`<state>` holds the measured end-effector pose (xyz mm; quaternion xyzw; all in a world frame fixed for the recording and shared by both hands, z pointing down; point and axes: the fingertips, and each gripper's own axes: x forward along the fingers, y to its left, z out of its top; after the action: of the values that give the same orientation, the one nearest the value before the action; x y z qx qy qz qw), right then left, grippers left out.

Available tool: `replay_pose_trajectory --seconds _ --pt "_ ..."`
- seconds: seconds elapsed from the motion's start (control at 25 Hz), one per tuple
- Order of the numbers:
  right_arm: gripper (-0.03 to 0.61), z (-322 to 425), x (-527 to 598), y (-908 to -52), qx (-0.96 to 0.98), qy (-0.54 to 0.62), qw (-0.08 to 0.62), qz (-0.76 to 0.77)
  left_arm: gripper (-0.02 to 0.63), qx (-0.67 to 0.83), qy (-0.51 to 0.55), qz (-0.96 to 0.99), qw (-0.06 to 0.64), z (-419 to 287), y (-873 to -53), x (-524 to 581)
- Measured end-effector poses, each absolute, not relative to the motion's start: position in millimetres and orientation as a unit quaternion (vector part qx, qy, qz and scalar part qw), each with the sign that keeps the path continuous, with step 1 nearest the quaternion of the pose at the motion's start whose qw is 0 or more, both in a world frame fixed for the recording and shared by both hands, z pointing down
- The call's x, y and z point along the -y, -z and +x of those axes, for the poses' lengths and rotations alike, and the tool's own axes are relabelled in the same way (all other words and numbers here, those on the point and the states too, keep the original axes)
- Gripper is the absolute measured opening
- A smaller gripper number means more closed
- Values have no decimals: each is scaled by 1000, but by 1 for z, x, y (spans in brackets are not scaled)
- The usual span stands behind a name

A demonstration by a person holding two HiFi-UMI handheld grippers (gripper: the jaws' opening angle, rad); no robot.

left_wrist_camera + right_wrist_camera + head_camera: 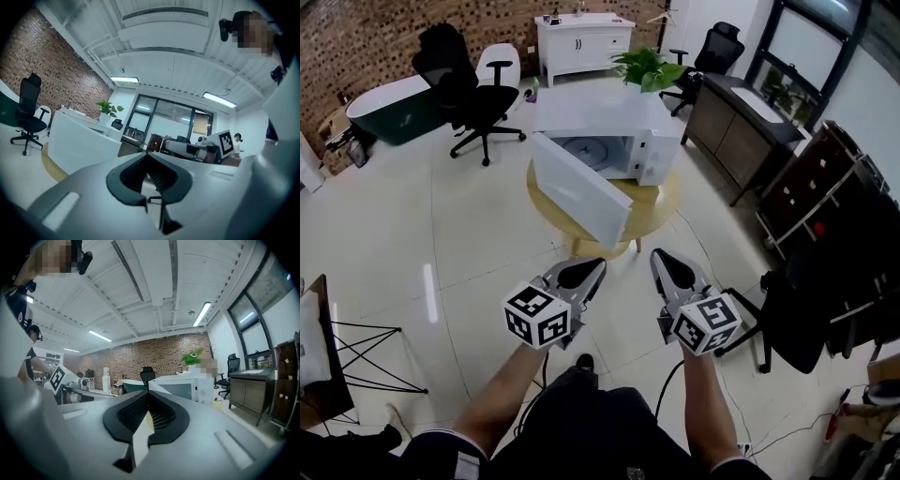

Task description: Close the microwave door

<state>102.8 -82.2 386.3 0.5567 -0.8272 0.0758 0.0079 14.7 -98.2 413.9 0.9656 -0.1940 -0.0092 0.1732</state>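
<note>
Microwave (614, 127), white, sits on the round wooden table (661, 202) with its door (578, 192) swung wide open toward the person, well apart from the left tool (586, 272) and right tool (667, 267), each with jaws together, holding nothing.

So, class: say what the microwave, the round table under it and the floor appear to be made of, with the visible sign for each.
Microwave: smooth, even white casing, so painted metal or plastic; the look leaves open which.
Round table: probably light wood, given its pale yellow-tan, matte top.
Floor: likely glossy pale tile, since it mirrors a ceiling light as a bright streak.
</note>
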Motion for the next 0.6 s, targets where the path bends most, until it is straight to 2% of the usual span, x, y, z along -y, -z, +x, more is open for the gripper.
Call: replay_pose_trajectory --seconds 0.6 --pt "2 151 175 -396 829 -93 -2 551 12 230 -15 959 162 47 -441 190"
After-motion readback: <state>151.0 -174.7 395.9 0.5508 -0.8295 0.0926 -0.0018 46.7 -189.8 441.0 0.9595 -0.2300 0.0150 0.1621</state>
